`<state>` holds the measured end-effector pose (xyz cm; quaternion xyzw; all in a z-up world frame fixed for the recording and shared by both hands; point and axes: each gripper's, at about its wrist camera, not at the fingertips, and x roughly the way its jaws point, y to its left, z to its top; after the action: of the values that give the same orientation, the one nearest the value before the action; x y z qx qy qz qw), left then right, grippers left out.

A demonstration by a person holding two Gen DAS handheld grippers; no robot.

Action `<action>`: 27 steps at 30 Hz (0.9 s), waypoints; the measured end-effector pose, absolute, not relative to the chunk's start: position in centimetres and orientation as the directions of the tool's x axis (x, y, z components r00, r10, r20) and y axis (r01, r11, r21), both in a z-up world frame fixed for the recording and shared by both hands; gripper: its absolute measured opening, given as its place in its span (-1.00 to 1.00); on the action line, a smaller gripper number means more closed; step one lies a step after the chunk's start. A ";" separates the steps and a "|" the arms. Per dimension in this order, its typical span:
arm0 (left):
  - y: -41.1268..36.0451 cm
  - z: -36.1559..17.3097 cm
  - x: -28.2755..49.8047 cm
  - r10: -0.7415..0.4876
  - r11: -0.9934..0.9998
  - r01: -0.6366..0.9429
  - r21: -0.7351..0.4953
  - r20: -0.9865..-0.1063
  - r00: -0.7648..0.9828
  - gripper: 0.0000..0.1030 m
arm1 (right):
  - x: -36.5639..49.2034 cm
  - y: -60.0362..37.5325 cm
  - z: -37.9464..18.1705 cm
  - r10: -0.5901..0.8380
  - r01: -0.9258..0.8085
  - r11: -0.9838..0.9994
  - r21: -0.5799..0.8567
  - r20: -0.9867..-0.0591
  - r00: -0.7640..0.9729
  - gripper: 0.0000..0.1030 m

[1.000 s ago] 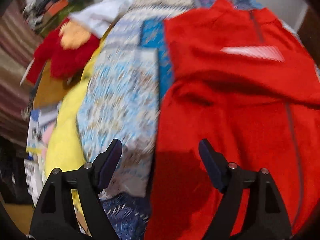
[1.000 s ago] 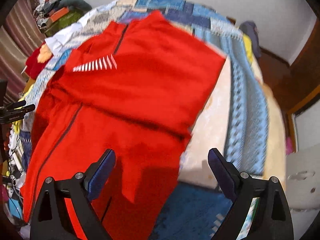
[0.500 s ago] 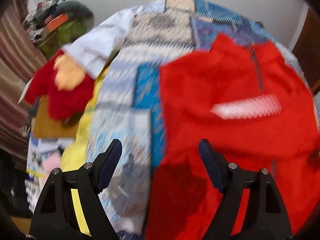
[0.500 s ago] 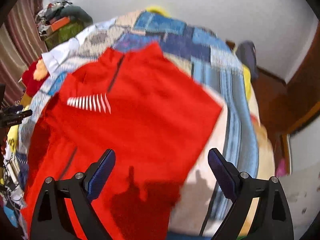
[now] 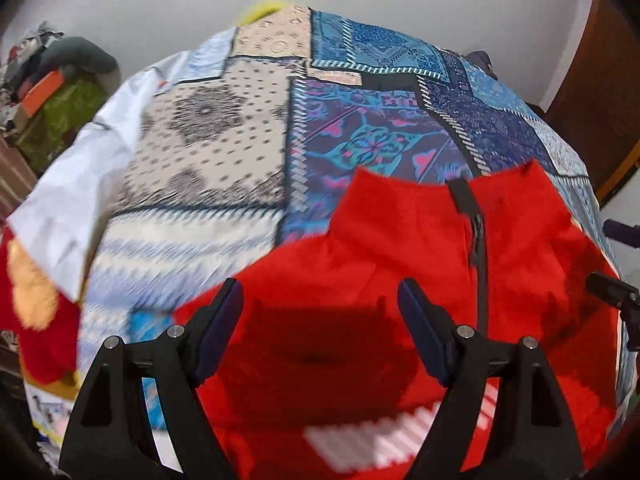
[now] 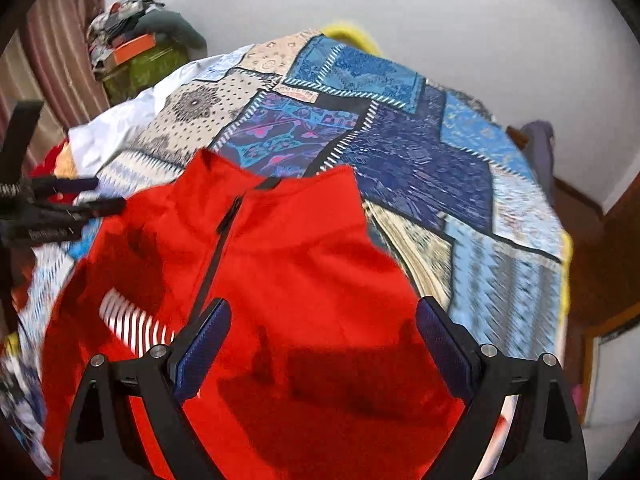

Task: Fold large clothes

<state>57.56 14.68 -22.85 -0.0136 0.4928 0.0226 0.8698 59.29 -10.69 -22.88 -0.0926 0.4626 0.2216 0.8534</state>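
A red zip-neck jacket (image 5: 400,264) with a dark zipper and a white striped chest mark lies flat on a patchwork bedspread (image 5: 248,144); it also shows in the right wrist view (image 6: 304,248). My left gripper (image 5: 320,312) is open and empty, over the jacket's left shoulder area. My right gripper (image 6: 320,328) is open and empty, over the jacket's right half. The left gripper's fingers (image 6: 76,192) show at the left edge of the right wrist view.
A white cloth (image 5: 80,168) and a red plush toy (image 5: 36,320) lie at the bed's left side. A pile of clutter (image 6: 136,48) stands by the wall at back left. A wooden door (image 5: 600,92) is at the right.
Both grippers have moved forward along the jacket toward its collar; the collar and more of the bedspread beyond it are now in view. Both stay open.
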 end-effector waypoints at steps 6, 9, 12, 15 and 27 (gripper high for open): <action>13.9 -25.6 62.4 0.008 0.998 -0.053 -0.023 -0.854 0.520 0.53 | 64.9 -9.8 -25.4 0.355 -0.404 0.897 0.181 -0.839 0.413 0.78; 13.4 -27.1 64.1 0.000 0.997 -0.069 -0.040 -0.865 0.502 0.53 | 66.9 -9.1 -26.6 0.368 -0.386 0.897 0.217 -0.851 0.375 0.47; 13.0 -27.9 64.6 -0.042 0.993 -0.077 -0.093 -0.864 0.502 0.26 | 67.2 -8.3 -26.9 0.361 -0.398 0.896 0.197 -0.844 0.396 0.08; 12.3 -28.2 64.4 -0.038 0.991 -0.090 -0.097 -0.860 0.510 -0.18 | 66.4 -7.7 -26.6 0.389 -0.442 0.875 0.195 -0.827 0.405 -0.35; 8.3 -19.6 55.0 0.072 0.993 0.025 0.114 -0.763 0.643 -0.69 | 60.2 -9.0 -22.7 0.466 -0.467 0.848 0.251 -0.772 0.432 -0.74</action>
<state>54.99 8.26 -19.63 0.0569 0.4225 0.0130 0.9045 60.19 -8.97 -22.71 -0.0005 0.4563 0.2757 0.8460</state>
